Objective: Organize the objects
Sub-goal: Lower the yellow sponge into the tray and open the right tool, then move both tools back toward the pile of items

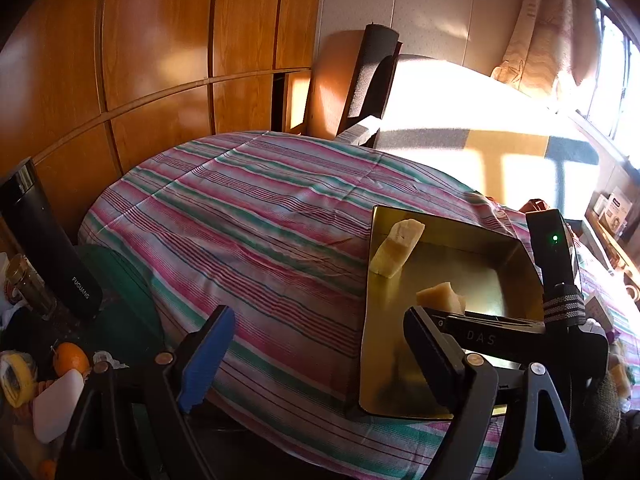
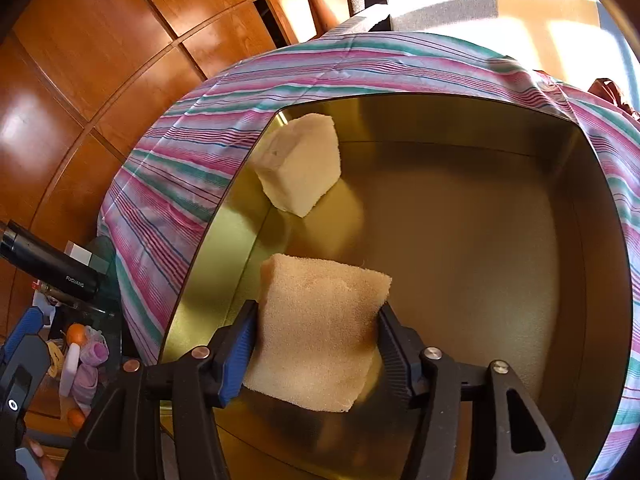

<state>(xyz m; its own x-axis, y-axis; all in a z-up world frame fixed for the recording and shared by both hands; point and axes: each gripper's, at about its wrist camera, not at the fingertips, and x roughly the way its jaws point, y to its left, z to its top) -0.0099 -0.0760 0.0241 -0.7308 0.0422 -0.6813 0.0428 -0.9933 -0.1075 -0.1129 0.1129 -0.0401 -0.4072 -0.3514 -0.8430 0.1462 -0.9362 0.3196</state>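
A gold metal tin (image 2: 480, 116) lies on the striped cloth; it also shows in the left wrist view (image 1: 496, 236). A pale sponge block (image 2: 298, 164) leans in its far left corner, also seen in the left wrist view (image 1: 396, 248). My right gripper (image 2: 316, 328) is shut on a tan sponge (image 2: 320, 328) and holds it over the tin's near left part. In the left wrist view the right gripper (image 1: 444, 308) shows with that sponge (image 1: 440, 296). My left gripper (image 1: 316, 352) is open and empty, left of the tin over the cloth.
The striped cloth (image 1: 248, 220) covers a rounded table. A black flask (image 1: 44, 244) stands at the left edge by a glass jar (image 1: 28, 288), an orange (image 1: 70, 358) and small clutter. Wood panelling (image 1: 160, 40) lies behind, a dark chair (image 1: 372, 76) beyond the table.
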